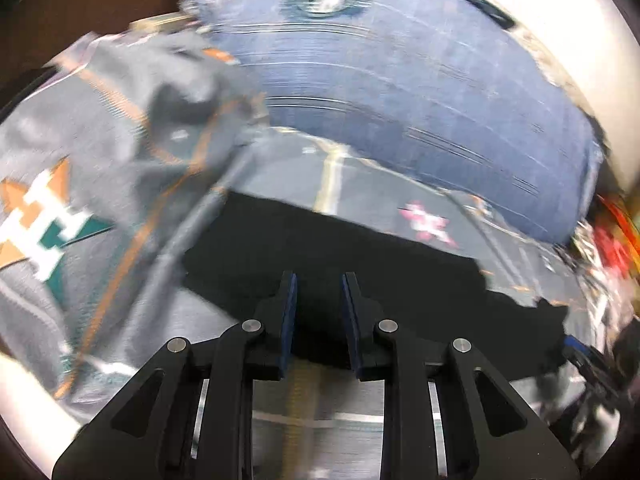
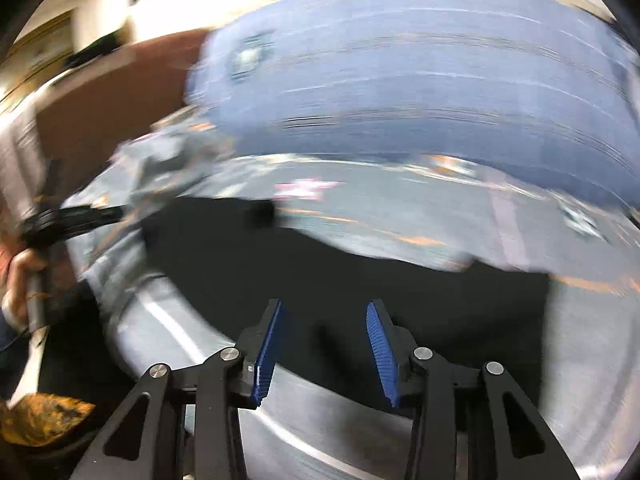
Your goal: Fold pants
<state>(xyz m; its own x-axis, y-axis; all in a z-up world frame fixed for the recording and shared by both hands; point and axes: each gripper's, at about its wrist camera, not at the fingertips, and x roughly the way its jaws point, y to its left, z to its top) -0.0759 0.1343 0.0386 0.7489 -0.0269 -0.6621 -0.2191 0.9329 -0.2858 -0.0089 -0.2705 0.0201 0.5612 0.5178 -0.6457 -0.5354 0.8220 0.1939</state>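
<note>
Black pants (image 1: 332,256) lie flat on a grey patterned bedspread (image 1: 120,152), blurred by motion. My left gripper (image 1: 319,280) is open, its blue pads a small gap apart, over the near edge of the pants with nothing between them. In the right wrist view the same black pants (image 2: 320,264) spread across the middle. My right gripper (image 2: 324,308) is open wide and empty just above the pants' near edge. The left gripper and the hand holding it (image 2: 60,224) show at the left edge of the right wrist view.
A large blue checked pillow (image 1: 400,72) with a round logo lies behind the pants; it also shows in the right wrist view (image 2: 400,72). A brown headboard (image 2: 120,92) stands at the back left. Red and orange items (image 1: 612,232) sit at the right edge.
</note>
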